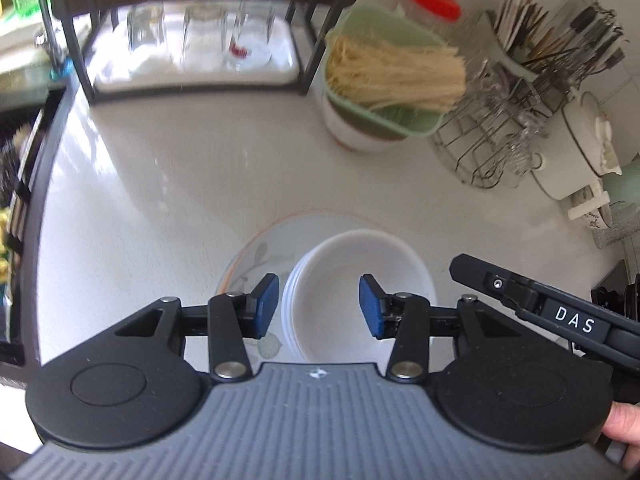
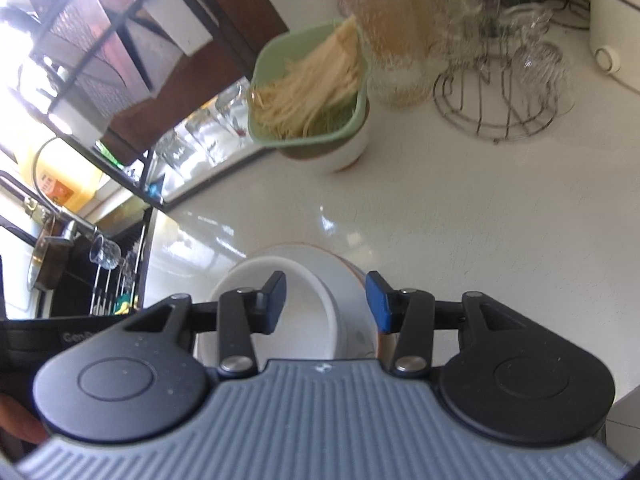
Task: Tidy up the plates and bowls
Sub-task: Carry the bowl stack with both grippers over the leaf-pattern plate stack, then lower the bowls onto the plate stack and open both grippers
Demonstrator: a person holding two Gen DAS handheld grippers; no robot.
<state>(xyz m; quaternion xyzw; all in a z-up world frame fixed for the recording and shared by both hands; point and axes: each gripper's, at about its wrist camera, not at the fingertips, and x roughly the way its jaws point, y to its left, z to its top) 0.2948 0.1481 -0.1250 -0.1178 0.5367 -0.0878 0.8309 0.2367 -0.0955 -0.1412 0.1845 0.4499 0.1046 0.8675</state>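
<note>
A stack of white bowls [image 1: 352, 280] sits on a white plate with an orange rim and leaf print [image 1: 248, 268] on the white counter. My left gripper [image 1: 319, 306] is open above them, its blue pads either side of the stack's left rim. The right gripper's body [image 1: 560, 312] shows at the right of the left wrist view. In the right wrist view the bowls [image 2: 276, 280] and plate [image 2: 352, 280] lie under my right gripper [image 2: 326, 304], which is open and empty, straddling the bowl's right rim.
A green tub of dry noodles [image 1: 384, 76] sits on a white bowl behind. A wire rack with glasses [image 1: 500, 136], a cutlery holder [image 1: 560, 40], a red-lidded jar [image 1: 432, 0] and a white pot [image 1: 580, 144] stand at the right. A black shelf with glasses on a tray [image 1: 200, 40] is at the back.
</note>
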